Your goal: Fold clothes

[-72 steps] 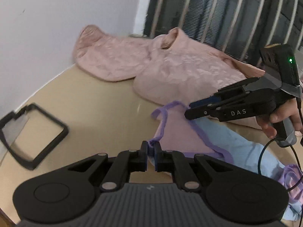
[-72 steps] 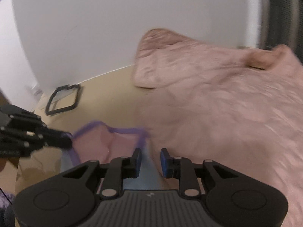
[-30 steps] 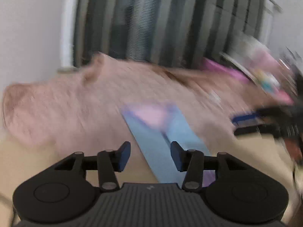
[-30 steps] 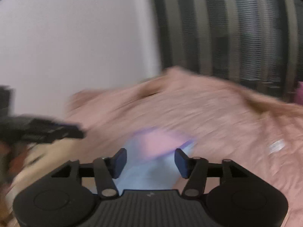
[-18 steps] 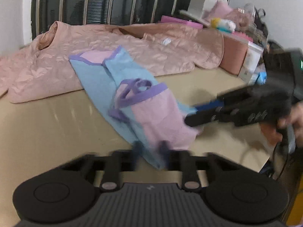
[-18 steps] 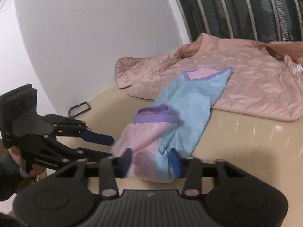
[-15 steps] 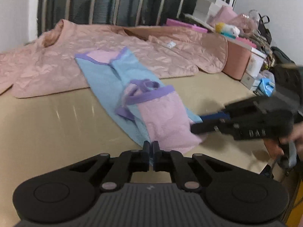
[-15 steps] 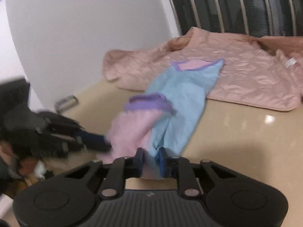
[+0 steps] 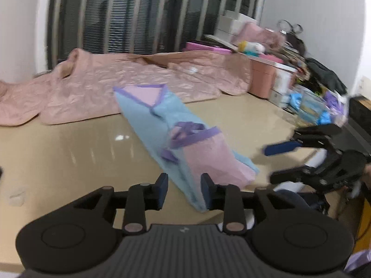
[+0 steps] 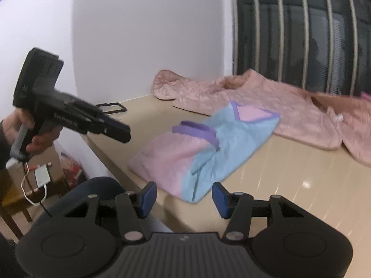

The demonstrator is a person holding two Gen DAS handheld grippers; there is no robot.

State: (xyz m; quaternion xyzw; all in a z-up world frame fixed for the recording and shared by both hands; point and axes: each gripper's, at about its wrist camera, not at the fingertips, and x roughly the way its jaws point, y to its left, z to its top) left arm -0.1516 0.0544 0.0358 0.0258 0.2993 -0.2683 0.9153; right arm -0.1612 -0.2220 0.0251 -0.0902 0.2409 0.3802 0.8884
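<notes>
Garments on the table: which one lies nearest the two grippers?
The blue-and-pink garment with purple trim, at the table's near edge; the pink quilted jacket lies behind it.

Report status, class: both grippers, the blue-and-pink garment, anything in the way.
Left gripper, right gripper: jaws just opened, holding nothing. Blue-and-pink garment folded on table. Pink quilted jacket lies behind.

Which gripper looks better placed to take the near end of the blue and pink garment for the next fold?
Probably left: the left gripper, jaws just opened, brackets the garment; the right gripper sits off the table edge.

Glossy beige table (image 9: pixel 69 153); soft cloth garment (image 9: pixel 162 125); quilted pink jacket (image 9: pixel 92 81).
</notes>
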